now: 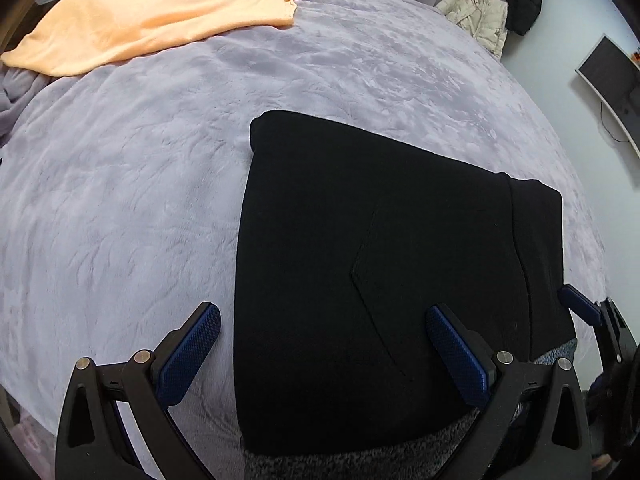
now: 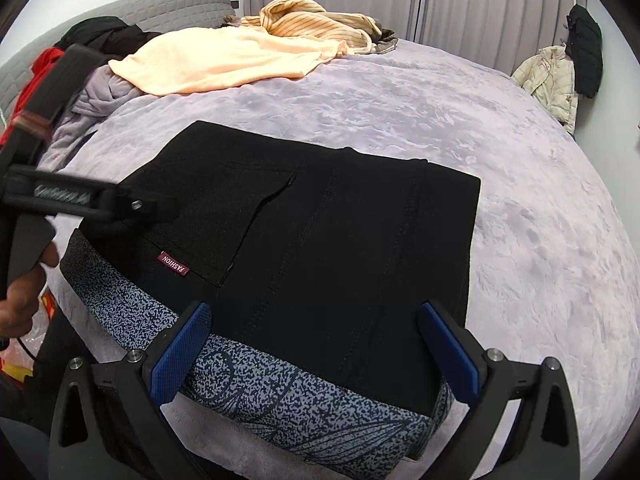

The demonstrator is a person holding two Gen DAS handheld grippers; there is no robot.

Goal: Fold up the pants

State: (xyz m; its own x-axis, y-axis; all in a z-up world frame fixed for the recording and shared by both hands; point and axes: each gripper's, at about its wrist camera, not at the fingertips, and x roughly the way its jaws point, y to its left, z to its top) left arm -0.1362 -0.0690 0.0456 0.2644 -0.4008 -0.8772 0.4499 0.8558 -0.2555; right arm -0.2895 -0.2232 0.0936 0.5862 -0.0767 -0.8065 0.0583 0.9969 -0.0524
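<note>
The black pants [image 1: 384, 280] lie folded into a flat rectangle on the lilac bed cover [image 1: 120, 200], on top of a speckled grey-blue garment [image 2: 280, 392] at the near edge. A red "FASHION" label [image 2: 173, 263] shows by the back pocket. My left gripper [image 1: 322, 350] is open and empty, its fingers straddling the pants' near left part. My right gripper [image 2: 316, 350] is open and empty over the pants' near edge. The left gripper's body [image 2: 80, 200] shows at the left of the right wrist view. A blue fingertip of the right gripper shows in the left wrist view [image 1: 576, 304].
A peach garment [image 1: 152, 20] and a striped beige one [image 2: 316, 20] lie at the far side of the bed. Dark and red clothes [image 2: 80, 40] pile by the grey headboard. Jackets [image 1: 500, 4] hang on the wall; a monitor [image 1: 612, 76] stands at right.
</note>
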